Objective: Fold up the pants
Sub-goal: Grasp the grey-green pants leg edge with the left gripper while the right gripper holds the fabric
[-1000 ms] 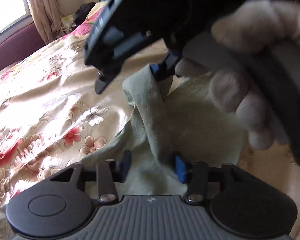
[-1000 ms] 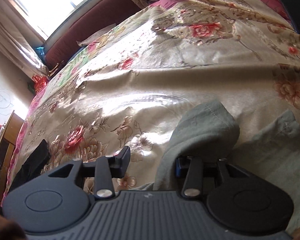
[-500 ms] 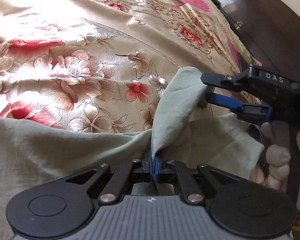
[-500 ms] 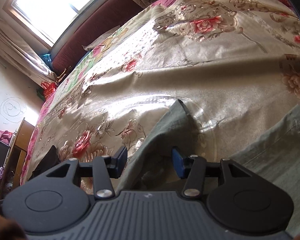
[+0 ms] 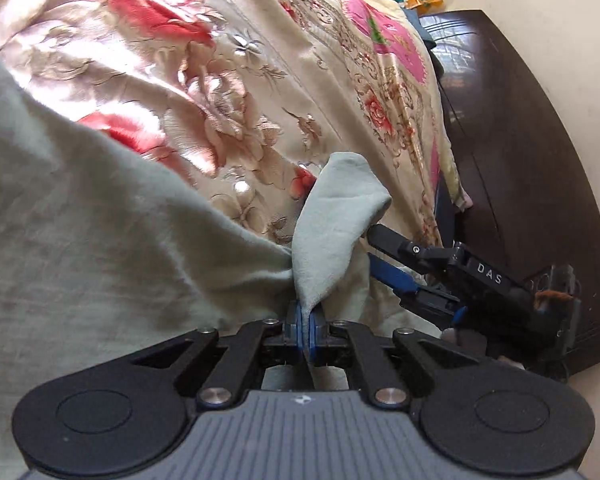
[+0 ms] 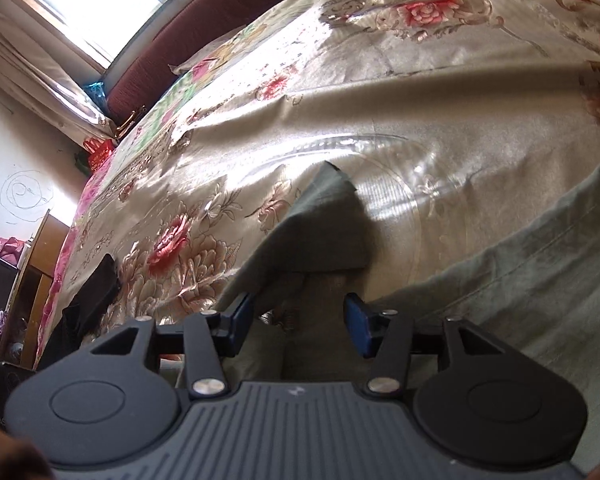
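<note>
The pants (image 5: 100,240), a grey-green cloth, lie on the bed (image 5: 260,92), whose floral cover spreads bare from 10 to 1 o'clock in the left wrist view. The bed's side edge falls away at about 2 o'clock, with a dark wooden board (image 5: 540,168) just beyond it, so open room lies up and to the left, little to the right.

The left claw (image 5: 305,322) points forward low over the cloth, its blue pads pressed together on a fold of the pants; a flap of cloth stands up from the pinch toward 12 o'clock. The right claw (image 5: 374,254) comes in from 3 o'clock, reaching just beside that flap.

In the right wrist view the right claw (image 6: 300,320) is spread, blue fingers (image 6: 358,322) apart, with a peaked corner of the pants (image 6: 324,232) rising between and ahead of them. It does not grip the cloth. A seamed edge of the pants runs off at 3 o'clock. Bare cover stretches from 10 to 2 o'clock up to a window (image 6: 100,4).

Half a second ago both claws stood the same way, left pinching and right spread; a second ago the left was spread too. The left view now shows more cloth at 9 o'clock.
</note>
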### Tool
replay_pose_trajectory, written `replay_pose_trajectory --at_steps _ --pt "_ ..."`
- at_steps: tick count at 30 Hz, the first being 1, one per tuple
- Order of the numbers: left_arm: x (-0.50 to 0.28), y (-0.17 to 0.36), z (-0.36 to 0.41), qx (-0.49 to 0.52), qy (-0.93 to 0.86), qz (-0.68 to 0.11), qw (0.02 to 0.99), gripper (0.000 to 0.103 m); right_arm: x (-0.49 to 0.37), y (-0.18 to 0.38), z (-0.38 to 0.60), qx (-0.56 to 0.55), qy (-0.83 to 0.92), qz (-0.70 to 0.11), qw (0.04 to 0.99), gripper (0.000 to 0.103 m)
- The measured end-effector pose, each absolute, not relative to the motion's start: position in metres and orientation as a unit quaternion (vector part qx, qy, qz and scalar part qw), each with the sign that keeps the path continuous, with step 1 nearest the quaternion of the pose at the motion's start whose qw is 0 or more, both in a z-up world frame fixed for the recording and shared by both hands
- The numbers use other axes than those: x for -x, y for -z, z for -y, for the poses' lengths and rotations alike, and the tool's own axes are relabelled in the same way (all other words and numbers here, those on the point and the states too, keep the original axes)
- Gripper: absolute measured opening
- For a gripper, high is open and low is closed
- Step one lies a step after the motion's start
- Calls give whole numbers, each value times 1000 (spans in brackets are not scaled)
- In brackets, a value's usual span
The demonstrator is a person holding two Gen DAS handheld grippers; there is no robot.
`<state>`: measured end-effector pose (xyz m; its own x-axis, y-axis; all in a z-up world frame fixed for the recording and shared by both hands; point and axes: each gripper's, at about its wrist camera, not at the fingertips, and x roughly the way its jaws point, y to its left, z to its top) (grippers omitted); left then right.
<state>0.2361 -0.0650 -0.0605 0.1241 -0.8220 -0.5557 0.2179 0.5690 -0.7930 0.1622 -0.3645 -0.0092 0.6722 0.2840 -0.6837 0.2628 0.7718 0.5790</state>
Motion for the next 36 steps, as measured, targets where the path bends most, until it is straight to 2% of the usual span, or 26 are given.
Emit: replay_pose_trajectory --at_steps 4,7,10,15,17,21,29,30,31,32,33,36 --pt "-235 69 47 301 367 -556 682 21 -179 17 372 -391 2 -385 836 52" --pt "-241 76 38 337 357 -557 669 21 -202 13 363 -382 -3 -382 842 52" --pt "-244 76 30 327 347 -551 685 21 -232 3 341 -375 -30 -399 836 52" --pt "-239 81 7 337 340 -543 690 21 -260 -30 300 -390 -122 -370 834 51" --pt "-237 80 5 333 343 -538 694 21 -258 -39 299 -371 -109 -360 849 51" --pt "-236 76 11 309 352 -528 708 21 -254 -29 299 -308 -44 -402 861 53" --pt "-233 74 10 298 352 -524 716 21 -273 -22 207 -141 -77 -451 878 52" --pt "-233 73 11 295 352 -524 718 21 -278 -19 195 -115 -74 -455 880 48" --pt "-233 72 12 291 351 -523 720 21 -283 -15 185 -87 -59 -465 879 40" --pt "-232 70 14 286 351 -523 722 21 -289 -9 180 -73 -42 -473 877 27" --pt "-232 68 17 279 350 -522 726 21 -294 -5 181 -71 -30 -481 874 2" --pt "-229 55 19 251 354 -515 739 21 -289 -17 206 -129 -26 -463 877 2"
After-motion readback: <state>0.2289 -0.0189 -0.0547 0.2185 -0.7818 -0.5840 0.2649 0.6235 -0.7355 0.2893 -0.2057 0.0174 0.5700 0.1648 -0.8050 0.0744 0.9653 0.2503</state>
